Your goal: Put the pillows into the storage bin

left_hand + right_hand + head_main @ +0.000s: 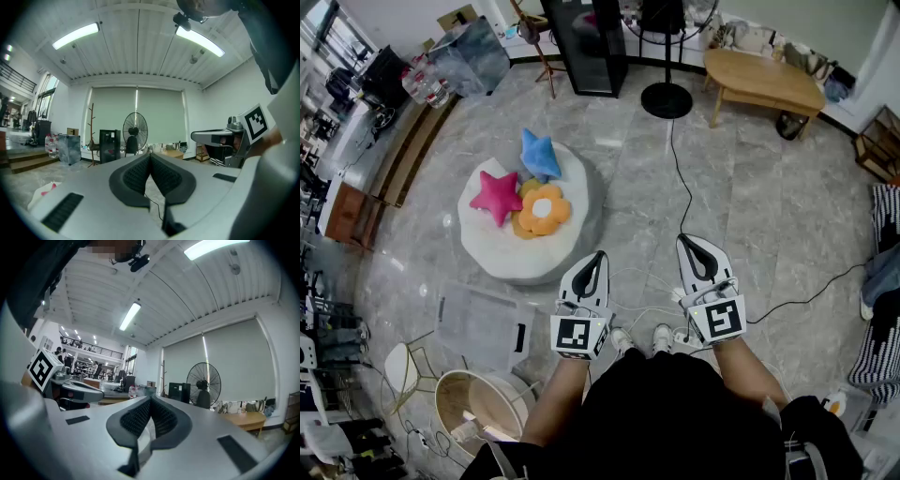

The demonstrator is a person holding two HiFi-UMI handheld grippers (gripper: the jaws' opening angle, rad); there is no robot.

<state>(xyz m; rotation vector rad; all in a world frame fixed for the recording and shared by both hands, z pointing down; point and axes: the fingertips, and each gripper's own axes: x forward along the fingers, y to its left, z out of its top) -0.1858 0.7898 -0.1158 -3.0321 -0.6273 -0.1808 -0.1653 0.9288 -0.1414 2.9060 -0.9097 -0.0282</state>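
Three pillows lie touching one another on top of a round white cushion (502, 258) on the grey marble floor: a pink star pillow (497, 195) on the cushion's left part, a blue star pillow (539, 155) toward its far edge, and an orange flower pillow (546, 211) near its middle.

The left gripper (598, 255) is held level on the person's side of the cushion, its tip at the cushion's near rim as seen from the head view. In its own view the two black ribbed pads meet, with nothing between them. The right gripper (690, 240) is to the right of the cushion and well apart from it. Its jaws are likewise pressed together and empty.

The only print that can be made out is the black-and-white square marker on the left cube (579, 336) and the right cube (720, 319).

A clear plastic box (478, 323) lies on the near-left side of the cushion, and a round basket (455, 398) stands nearer still. Which of the two is the storage bin I cannot tell. Beyond the cushion stands a floor fan (667, 98).
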